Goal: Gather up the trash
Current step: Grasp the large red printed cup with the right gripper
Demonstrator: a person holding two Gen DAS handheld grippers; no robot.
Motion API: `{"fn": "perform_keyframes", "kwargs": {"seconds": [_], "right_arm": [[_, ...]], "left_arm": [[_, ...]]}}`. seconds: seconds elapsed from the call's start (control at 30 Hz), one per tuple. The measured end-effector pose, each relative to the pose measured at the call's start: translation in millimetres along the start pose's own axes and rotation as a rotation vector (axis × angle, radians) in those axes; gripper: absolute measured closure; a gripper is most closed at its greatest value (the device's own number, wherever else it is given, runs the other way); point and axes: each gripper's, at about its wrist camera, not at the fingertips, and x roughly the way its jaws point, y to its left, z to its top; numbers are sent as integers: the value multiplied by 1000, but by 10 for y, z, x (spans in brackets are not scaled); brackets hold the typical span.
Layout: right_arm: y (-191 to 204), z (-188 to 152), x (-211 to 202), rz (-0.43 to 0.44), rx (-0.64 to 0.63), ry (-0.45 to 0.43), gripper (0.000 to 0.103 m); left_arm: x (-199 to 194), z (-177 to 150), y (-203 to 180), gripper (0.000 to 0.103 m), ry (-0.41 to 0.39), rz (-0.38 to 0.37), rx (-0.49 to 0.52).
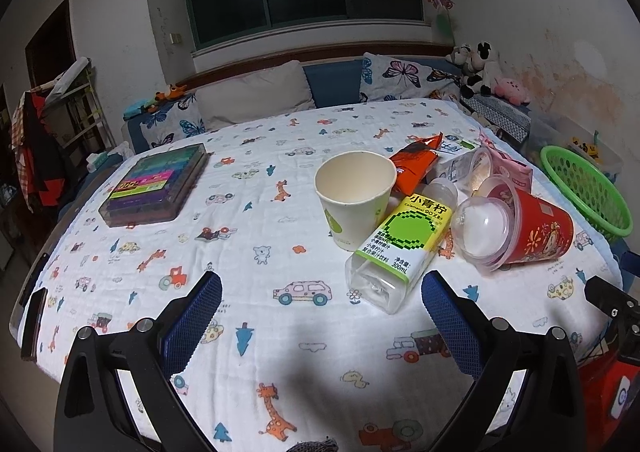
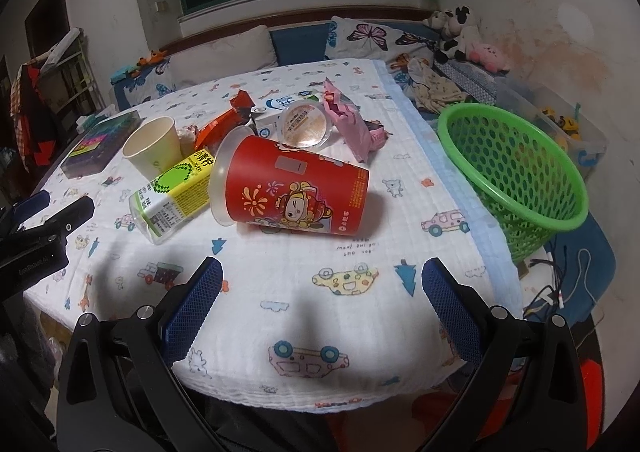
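Left wrist: bottle (image 1: 400,240) label reads "小青柠", "300mL".

Left claw (image 1: 322,306) and right claw (image 2: 322,292) both gape wide, gripping nothing.

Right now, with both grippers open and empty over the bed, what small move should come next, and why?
Probably ease the right gripper forward to straddle the red printed plastic cup with a clear dome lid. It lies on its side straight ahead of the open fingers, nearest of the trash, and the green perforated plastic basket waits just to its right.
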Motion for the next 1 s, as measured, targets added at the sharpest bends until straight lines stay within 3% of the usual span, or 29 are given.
{"fn": "perform_keyframes", "kwargs": {"seconds": [0.3, 0.43, 0.67, 1.0], "right_arm": [[25, 126, 126, 13, -69, 15, 4], [36, 196, 173, 58, -117, 16, 4], [145, 359, 380, 133, -355, 48, 4], [270, 446, 744, 168, -725, 97, 4]], "left_arm": [[121, 103, 27, 6, 23, -22, 14], [183, 159, 61, 6, 35, -41, 23], [262, 269, 64, 6, 33, -67, 92], [471, 308, -40, 6, 95, -230, 88]]}}
